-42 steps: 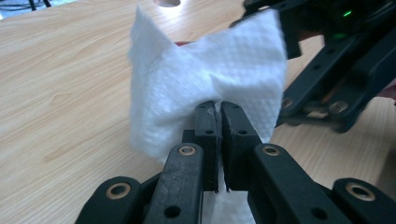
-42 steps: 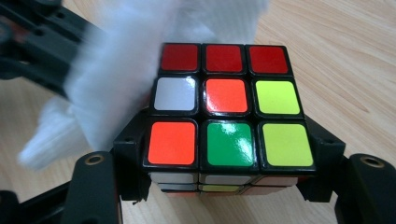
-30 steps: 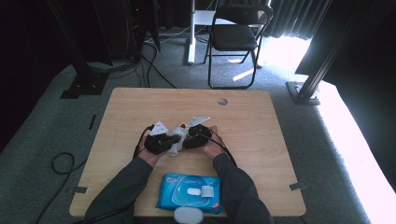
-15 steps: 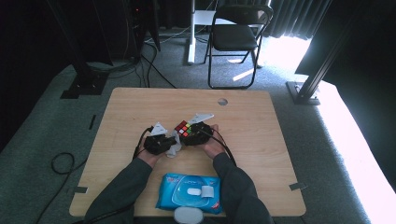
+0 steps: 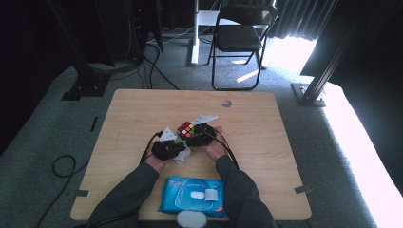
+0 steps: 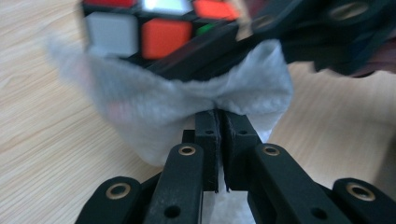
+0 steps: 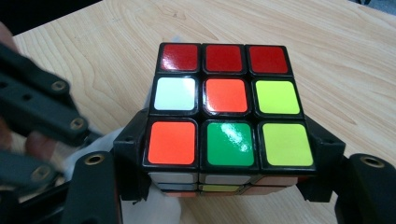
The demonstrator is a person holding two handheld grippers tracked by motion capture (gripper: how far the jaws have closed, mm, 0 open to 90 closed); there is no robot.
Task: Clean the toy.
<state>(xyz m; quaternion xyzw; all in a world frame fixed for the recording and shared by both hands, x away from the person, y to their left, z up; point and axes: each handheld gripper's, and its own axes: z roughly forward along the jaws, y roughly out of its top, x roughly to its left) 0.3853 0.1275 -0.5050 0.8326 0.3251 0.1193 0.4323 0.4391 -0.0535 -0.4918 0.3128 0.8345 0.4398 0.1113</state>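
A scrambled colour cube [image 7: 224, 112] sits clamped between the jaws of my right gripper [image 7: 229, 151], its red, orange, green and yellow face turned up. In the high view the cube [image 5: 186, 129] is held just above the middle of the wooden table [image 5: 266, 142]. My left gripper [image 6: 218, 121] is shut on a bunched white wipe [image 6: 187, 98], which presses against the underside of the cube [image 6: 154, 28]. Seen from above, the left gripper [image 5: 176, 149] and the wipe [image 5: 183, 154] lie close to the left of the right gripper [image 5: 197, 136].
A blue pack of wet wipes [image 5: 192, 194] lies at the table's near edge between the forearms. A round cable hole [image 5: 226, 103] sits near the far edge. A folding chair [image 5: 237, 38] and floor cables [image 5: 62, 166] are beyond the table.
The cube's coloured face has turned up into the high view between the grippers. The left gripper with the wipe has shifted slightly against the cube.
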